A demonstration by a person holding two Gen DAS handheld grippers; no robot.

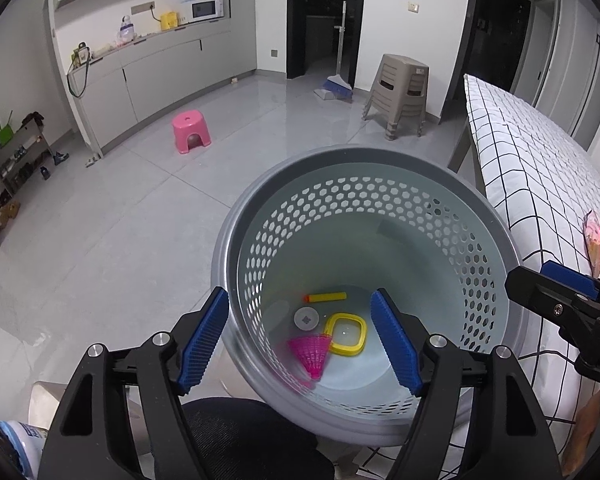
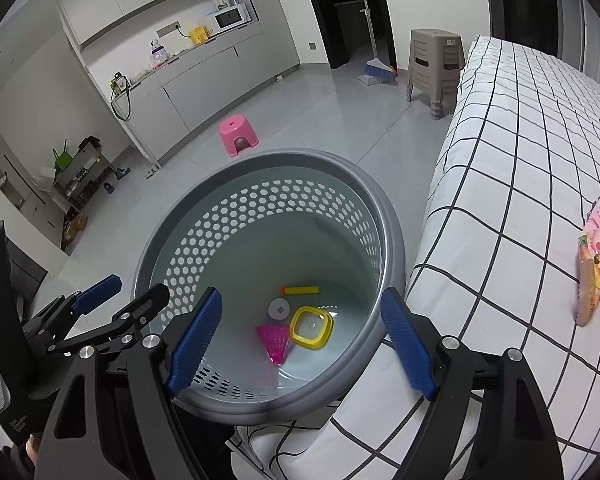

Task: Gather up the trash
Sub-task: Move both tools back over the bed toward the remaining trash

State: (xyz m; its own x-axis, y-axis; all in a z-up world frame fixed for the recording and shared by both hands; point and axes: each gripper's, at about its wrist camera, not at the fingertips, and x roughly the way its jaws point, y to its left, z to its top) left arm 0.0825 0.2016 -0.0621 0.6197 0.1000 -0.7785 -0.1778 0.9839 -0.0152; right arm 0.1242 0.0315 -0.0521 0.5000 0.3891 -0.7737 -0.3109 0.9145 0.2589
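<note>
Jaws of both grippers stand wide open, nothing between them. Left gripper [image 1: 300, 344] and right gripper [image 2: 302, 340] hang side by side over the mouth of the grey perforated bin [image 1: 496, 248], blue pads pointing down twd the inside. From the left wrist view the right gripper's black finger w/ blue pad shows at the right edge, above the bin rim.

At the bin's bottom lie four things, close together: a pink shuttlecock [image 1: 312, 354], a yellow square frame [image 1: 346, 334] just beside it and touching at the skirt, a small grey round disc [image 1: 306, 318] near the frame, and a yellow foam dart w/ orange tip [image 1: 326, 297] a bit apart behind them.

Bin stands on the floor right beside a worktop [image 2: 520, 152] covered w/ white black-checked cloth. On this cloth, near the right edge, lies a pink snack packet [image 2: 598, 248], w/ something red just beside it, mostly cut off.

Further back on the floor: pink stool [image 2: 238, 136], stacked beige stools [image 2: 436, 60], broom w/ dustpan [image 2: 376, 68].
</note>
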